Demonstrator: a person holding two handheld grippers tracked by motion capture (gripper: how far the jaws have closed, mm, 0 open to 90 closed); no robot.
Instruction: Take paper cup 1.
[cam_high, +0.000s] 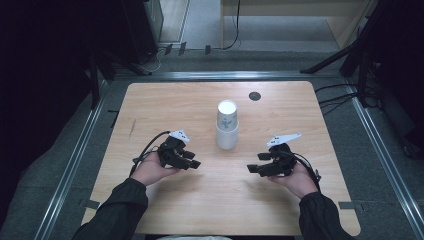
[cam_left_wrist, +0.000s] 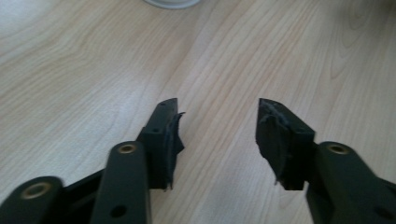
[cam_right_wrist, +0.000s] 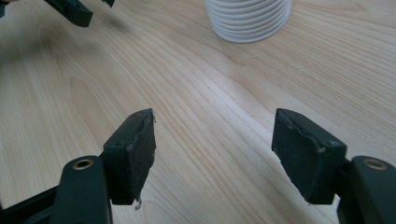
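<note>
A stack of white paper cups (cam_high: 227, 125) stands upright in the middle of the wooden table (cam_high: 200, 200). My left gripper (cam_high: 194, 161) rests low on the table to the stack's left, pointing right; in the left gripper view its jaws (cam_left_wrist: 218, 126) stand apart over bare wood, with the cup base (cam_left_wrist: 173, 3) at the top edge. My right gripper (cam_high: 254, 167) lies to the stack's right, pointing left. Its jaws (cam_right_wrist: 215, 140) are wide apart with nothing between them, and the ribbed stack base (cam_right_wrist: 250, 21) sits ahead. The left gripper's tips (cam_right_wrist: 74, 11) show at the top left of the right gripper view.
A small dark round cap (cam_high: 255, 96) is set in the table behind the cups. Metal rails (cam_high: 75, 165) run along the table's sides, with dark stands and cables on the floor beyond. Bare wood lies around both hands.
</note>
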